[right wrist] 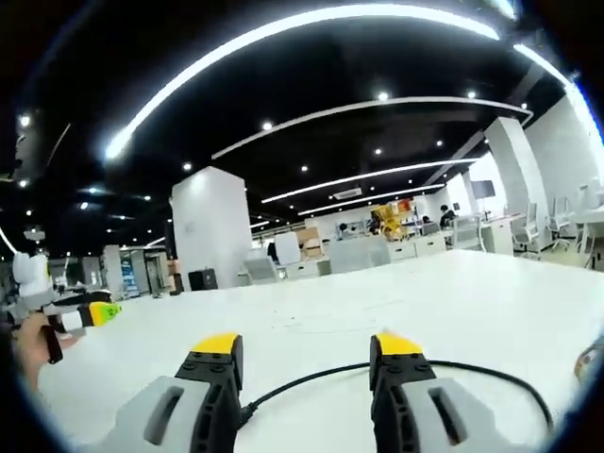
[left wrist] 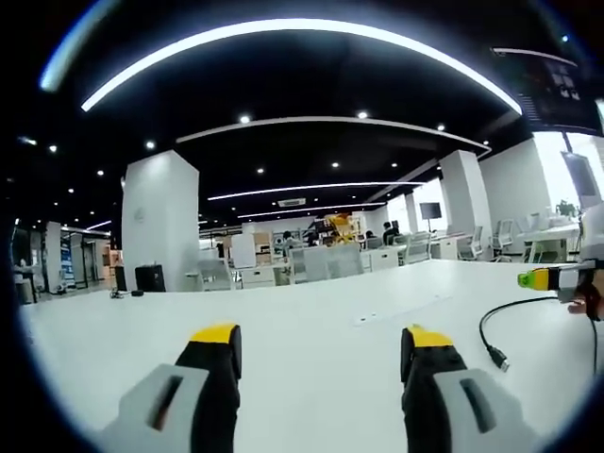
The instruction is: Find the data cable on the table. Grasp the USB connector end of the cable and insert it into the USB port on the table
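A black data cable point(left wrist: 483, 327) lies on the white table point(left wrist: 311, 293), to the right in the left gripper view, its USB connector point(left wrist: 497, 359) pointing toward me. My left gripper point(left wrist: 321, 337) hovers low over the table, open and holding nothing, left of the cable. In the right gripper view the same cable point(right wrist: 311, 377) curves across the table between and behind the yellow-tipped jaws, with one end point(right wrist: 247, 412) near the left jaw. My right gripper point(right wrist: 306, 344) is open above it, not touching. Each gripper appears at the edge of the other's view: right gripper point(left wrist: 557, 279), left gripper point(right wrist: 80, 314).
A hand point(right wrist: 28, 351) holds the left gripper at the far left. A small rounded object point(right wrist: 590, 360) peeks in at the right edge. Beyond the table's far edge stand a white pillar point(left wrist: 160, 222), desks, chairs and seated people.
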`<act>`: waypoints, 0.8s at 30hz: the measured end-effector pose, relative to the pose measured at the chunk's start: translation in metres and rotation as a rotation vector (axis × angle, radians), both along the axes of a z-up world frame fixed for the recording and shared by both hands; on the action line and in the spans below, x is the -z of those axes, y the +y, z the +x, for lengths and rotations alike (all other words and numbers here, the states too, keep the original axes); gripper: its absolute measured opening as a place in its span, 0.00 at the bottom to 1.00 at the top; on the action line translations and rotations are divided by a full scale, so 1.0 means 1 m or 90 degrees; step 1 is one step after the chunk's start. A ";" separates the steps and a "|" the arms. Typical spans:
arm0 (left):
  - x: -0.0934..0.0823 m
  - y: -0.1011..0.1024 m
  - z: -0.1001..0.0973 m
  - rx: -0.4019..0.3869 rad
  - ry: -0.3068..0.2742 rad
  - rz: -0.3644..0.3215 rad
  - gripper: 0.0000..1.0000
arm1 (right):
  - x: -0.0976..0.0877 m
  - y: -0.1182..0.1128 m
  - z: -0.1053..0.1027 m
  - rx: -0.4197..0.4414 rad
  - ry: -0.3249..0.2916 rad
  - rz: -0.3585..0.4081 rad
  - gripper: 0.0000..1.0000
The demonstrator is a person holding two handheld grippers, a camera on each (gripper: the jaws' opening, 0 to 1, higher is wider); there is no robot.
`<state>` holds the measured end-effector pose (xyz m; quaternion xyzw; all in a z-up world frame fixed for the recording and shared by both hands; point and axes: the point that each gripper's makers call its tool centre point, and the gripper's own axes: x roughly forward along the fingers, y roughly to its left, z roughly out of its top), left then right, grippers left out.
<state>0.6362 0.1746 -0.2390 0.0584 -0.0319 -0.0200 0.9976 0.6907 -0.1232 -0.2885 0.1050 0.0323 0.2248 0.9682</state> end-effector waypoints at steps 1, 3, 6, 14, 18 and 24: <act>0.000 0.000 0.000 0.001 0.001 -0.001 0.69 | 0.004 0.002 0.002 -0.006 0.022 0.013 0.53; 0.000 -0.001 -0.001 0.003 0.001 -0.003 0.69 | 0.006 0.004 0.006 -0.015 0.043 0.010 0.52; -0.001 -0.001 -0.003 0.005 -0.001 -0.004 0.69 | 0.009 0.010 0.008 -0.037 0.080 0.019 0.50; -0.002 -0.006 -0.004 0.017 0.001 -0.004 0.68 | 0.020 0.021 0.015 -0.068 0.170 0.019 0.50; -0.001 -0.009 -0.004 0.028 0.005 0.000 0.68 | 0.028 0.028 0.017 -0.078 0.212 0.000 0.49; -0.001 -0.012 -0.004 0.034 0.008 0.002 0.68 | 0.039 0.034 0.024 -0.082 0.271 -0.012 0.47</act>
